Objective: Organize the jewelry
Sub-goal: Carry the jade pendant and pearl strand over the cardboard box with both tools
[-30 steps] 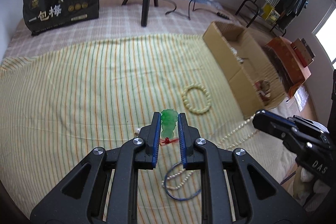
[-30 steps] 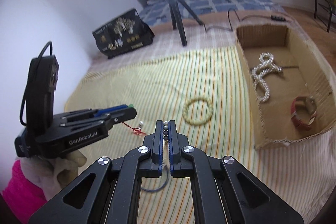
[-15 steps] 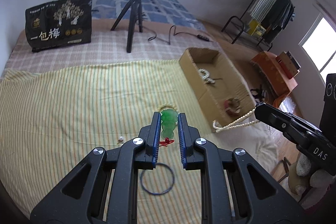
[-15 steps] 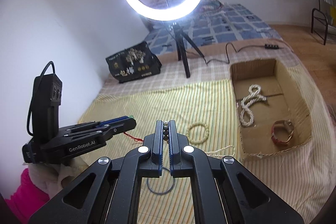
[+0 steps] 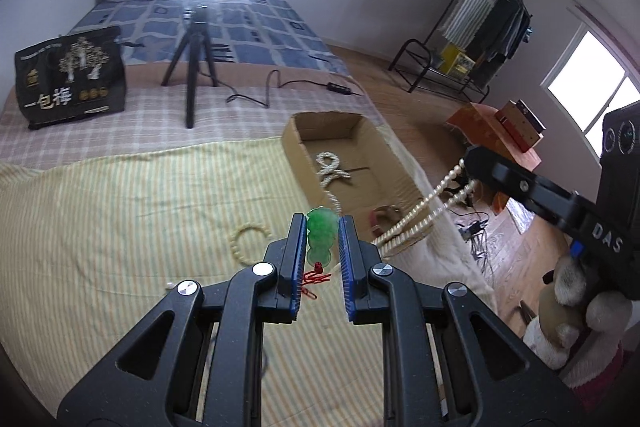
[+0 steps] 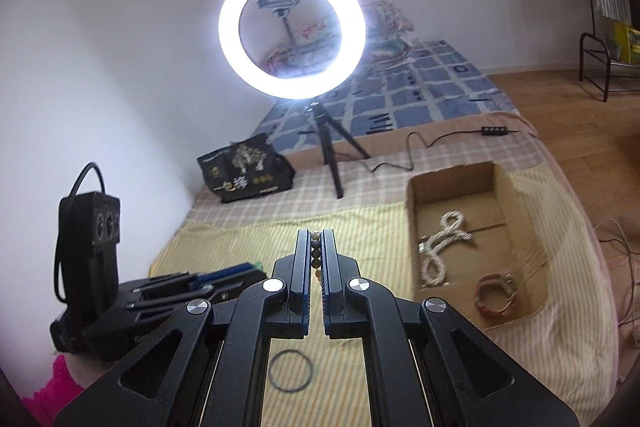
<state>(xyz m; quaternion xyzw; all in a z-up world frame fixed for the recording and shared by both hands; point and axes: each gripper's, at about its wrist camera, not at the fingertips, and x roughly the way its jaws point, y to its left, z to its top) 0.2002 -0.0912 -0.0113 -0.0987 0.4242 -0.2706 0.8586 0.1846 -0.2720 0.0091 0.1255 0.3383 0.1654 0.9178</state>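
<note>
My left gripper [image 5: 322, 223] is shut on a green jade pendant [image 5: 320, 237] with a red cord [image 5: 314, 279], held high above the striped cloth [image 5: 120, 219]. My right gripper [image 6: 316, 237] is shut on a pearl necklace [image 6: 316, 251]; in the left wrist view its strands [image 5: 420, 211] hang from the right gripper over the cardboard box [image 5: 400, 167]. The box holds a white bead necklace [image 6: 440, 247] and a reddish bracelet [image 6: 494, 297]. A cream bead bracelet [image 5: 250, 241] and a dark ring bangle [image 6: 290, 371] lie on the cloth.
A lit ring light [image 6: 292, 31] on a tripod [image 5: 192, 67] stands behind the cloth, beside a black bag [image 5: 70, 75]. A cable [image 5: 280, 87] runs across the bed. The bed's right edge drops to a wooden floor [image 6: 580, 131].
Both grippers have risen well above the cloth with their jewelry. The pearl necklace has lifted off the cloth and now hangs toward the box.
</note>
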